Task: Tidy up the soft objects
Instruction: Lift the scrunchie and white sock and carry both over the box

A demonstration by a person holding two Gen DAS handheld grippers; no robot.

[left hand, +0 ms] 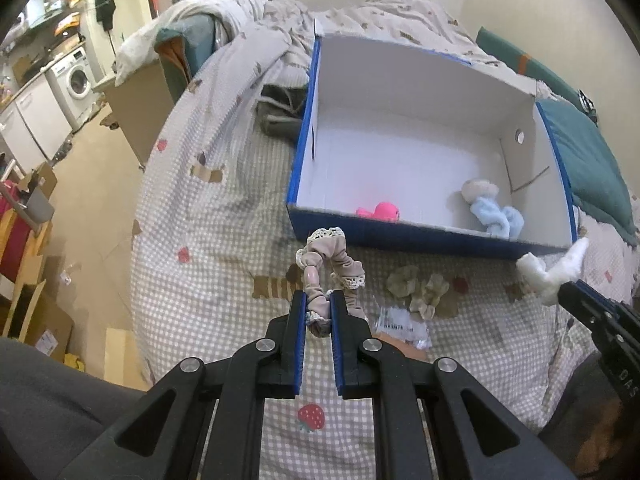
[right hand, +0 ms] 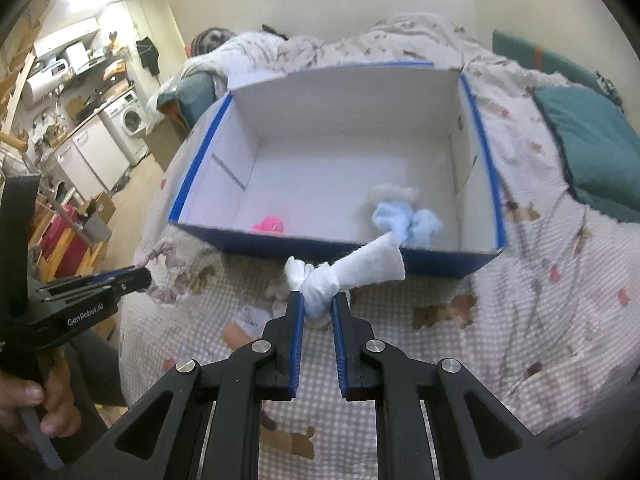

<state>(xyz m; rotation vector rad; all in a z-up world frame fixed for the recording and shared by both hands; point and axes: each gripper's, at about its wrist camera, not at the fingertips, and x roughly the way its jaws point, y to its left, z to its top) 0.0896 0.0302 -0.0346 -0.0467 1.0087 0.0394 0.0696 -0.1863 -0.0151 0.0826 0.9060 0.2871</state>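
My left gripper (left hand: 319,308) is shut on a beige lace-trimmed scrunchie (left hand: 332,258) and holds it above the bed, just in front of a blue box with white inside (left hand: 400,92). My right gripper (right hand: 317,308) is shut on a knotted white sock (right hand: 352,270), held before the box's near wall (right hand: 360,252). In the box lie a pink soft toy (left hand: 382,211) and a light blue fluffy sock (left hand: 494,214); both also show in the right wrist view, the toy (right hand: 270,225) and the sock (right hand: 404,220). The white sock also shows in the left wrist view (left hand: 552,268).
The box sits on a checked bedspread (left hand: 224,240). A cream scrunchie (left hand: 420,286) and a barcode-labelled plastic packet (left hand: 400,320) lie in front of the box. A teal pillow (right hand: 592,148) lies right of it. A dark garment (left hand: 276,112) lies left of the box. Kitchen units stand at left.
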